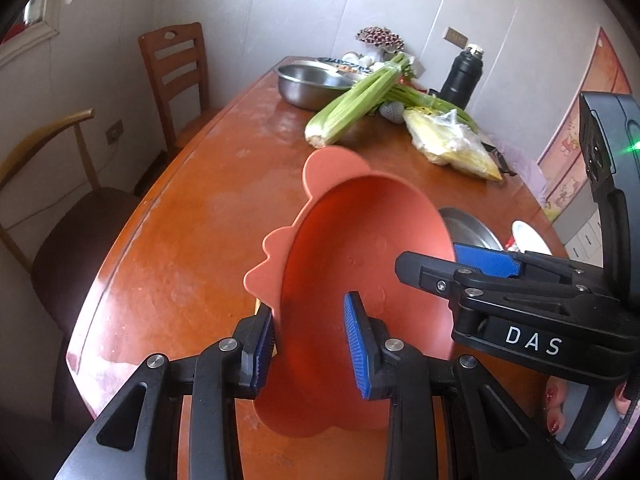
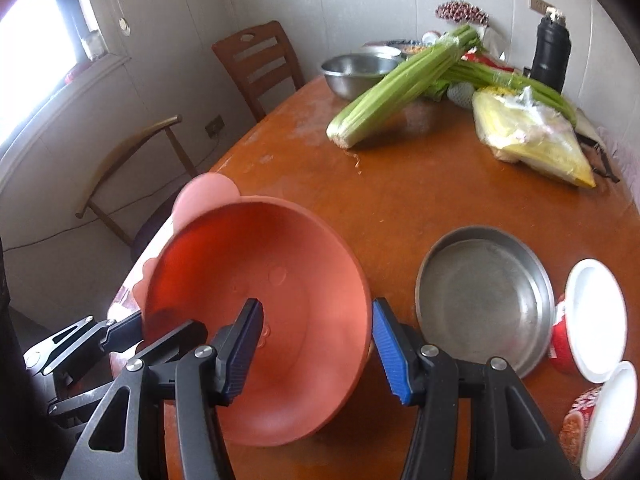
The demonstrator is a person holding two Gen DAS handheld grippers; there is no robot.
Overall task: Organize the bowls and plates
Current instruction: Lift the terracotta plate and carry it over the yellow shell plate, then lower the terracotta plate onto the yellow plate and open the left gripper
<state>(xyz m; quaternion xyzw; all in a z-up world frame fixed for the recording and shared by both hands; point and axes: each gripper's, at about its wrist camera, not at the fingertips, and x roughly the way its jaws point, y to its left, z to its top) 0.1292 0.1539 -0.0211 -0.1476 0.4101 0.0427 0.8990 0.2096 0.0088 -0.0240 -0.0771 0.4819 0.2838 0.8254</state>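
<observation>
A salmon-pink plastic bowl point(image 1: 360, 280) with scalloped ear-like handles is held tilted above the brown wooden table point(image 1: 180, 240). My left gripper point(image 1: 310, 344) straddles its near rim, one pad outside and one inside, with a gap at the inner pad. My right gripper point(image 2: 318, 350) straddles the bowl's point(image 2: 260, 320) right rim, its pads wide apart. In the left wrist view the right gripper point(image 1: 472, 264) reaches in from the right. A shallow steel plate point(image 2: 484, 296) lies on the table to the right of the bowl. Two white-lidded red bowls point(image 2: 592, 320) stand at the far right.
At the far end lie celery stalks point(image 2: 400, 88), a bag of yellow noodles point(image 2: 528, 136), a steel mixing bowl point(image 2: 356, 72) and a black flask point(image 2: 550, 52). Two chairs point(image 2: 256, 64) stand along the table's left edge by the wall.
</observation>
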